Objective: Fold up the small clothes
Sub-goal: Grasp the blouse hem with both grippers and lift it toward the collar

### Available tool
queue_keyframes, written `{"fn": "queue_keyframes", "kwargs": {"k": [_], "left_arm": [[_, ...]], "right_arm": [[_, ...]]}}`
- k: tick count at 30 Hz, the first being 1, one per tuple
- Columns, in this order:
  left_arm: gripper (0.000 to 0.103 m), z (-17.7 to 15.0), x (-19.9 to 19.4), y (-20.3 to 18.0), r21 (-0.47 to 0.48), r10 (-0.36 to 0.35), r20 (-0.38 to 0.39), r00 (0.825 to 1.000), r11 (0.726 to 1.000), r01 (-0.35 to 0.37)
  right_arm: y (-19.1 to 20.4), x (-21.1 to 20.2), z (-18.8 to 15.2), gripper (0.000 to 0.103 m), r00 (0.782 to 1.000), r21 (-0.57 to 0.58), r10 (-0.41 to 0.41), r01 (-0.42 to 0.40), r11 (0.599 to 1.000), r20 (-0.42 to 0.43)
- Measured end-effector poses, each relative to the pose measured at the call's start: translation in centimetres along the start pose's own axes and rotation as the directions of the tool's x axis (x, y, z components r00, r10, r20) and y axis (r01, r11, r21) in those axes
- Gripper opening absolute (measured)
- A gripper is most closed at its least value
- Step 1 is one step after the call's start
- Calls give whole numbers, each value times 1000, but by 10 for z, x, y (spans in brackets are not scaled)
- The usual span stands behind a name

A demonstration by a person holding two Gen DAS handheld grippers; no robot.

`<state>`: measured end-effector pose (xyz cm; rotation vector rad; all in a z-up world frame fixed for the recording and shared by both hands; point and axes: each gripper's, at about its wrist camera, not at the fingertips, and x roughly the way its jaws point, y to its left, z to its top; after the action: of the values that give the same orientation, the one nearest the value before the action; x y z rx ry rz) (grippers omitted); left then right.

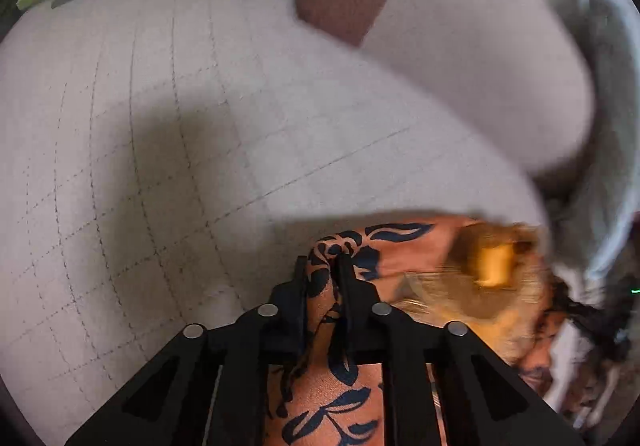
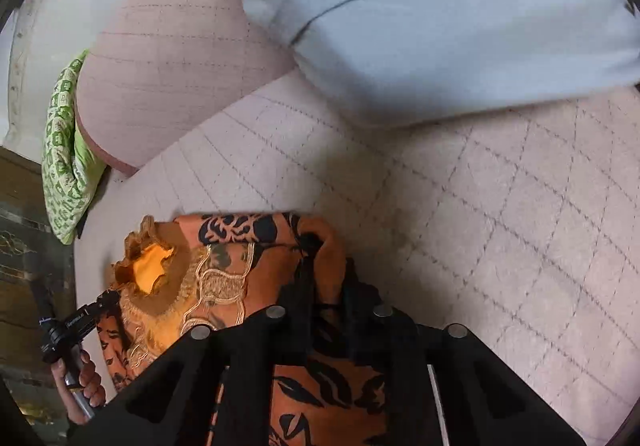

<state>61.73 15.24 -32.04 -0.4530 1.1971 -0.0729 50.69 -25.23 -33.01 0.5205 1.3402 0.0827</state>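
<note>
Orange garment: black leaf and floral print; gold braid and fringe trim around a plain yellow-orange patch at 9 o'clock of its middle. Bedcover: pale pinkish-beige, quilted in a grid of dark dashed stitching. Cushion at 9 o'clock: lime green and cream block print. Pillow at 12 o'clock: pale blue-white with a dark piped seam. Left gripper and right gripper: matt black with silver rivets.
</note>
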Motion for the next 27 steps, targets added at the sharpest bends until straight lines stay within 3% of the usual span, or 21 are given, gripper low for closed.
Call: {"fn": "queue_keyframes", "kwargs": {"k": [4,8,11,14,17,20,22,24,27], "left_arm": [[10,-17,-60,0,48,-74,123,990,996,69],[10,-63,-136,9,57,-149,242,959,989,139],[11,-121,-191,16,98,-197,311,930,980,175],[11,-182,-224,28,108,-192,317,929,980,166],[11,-249,-238,36,121,-157,306,939,985,125],[12,-301,-214,53,71,-108,222,969,993,94],[12,-322,-188,62,51,-39,164,986,998,31],[12,-331,-174,71,0,-23,120,993,1000,23],[12,-336,-184,79,-41,-51,156,986,997,58]], "right_arm": [[14,-67,-20,8,992,-58,60,-54,997,108],[29,-150,-86,8,970,-152,91,-57,987,226],[25,-196,-146,8,952,-168,121,-76,983,280],[8,-228,-213,8,947,-143,125,-85,986,295],[-12,-239,-277,8,953,-106,96,-68,992,289],[-34,-222,-324,8,972,-60,49,-37,998,228],[-45,-207,-341,8,983,-22,-1,6,1000,184],[-51,-195,-356,7,989,21,4,-7,1000,150],[-47,-204,-370,6,986,30,-28,23,999,164]]}}
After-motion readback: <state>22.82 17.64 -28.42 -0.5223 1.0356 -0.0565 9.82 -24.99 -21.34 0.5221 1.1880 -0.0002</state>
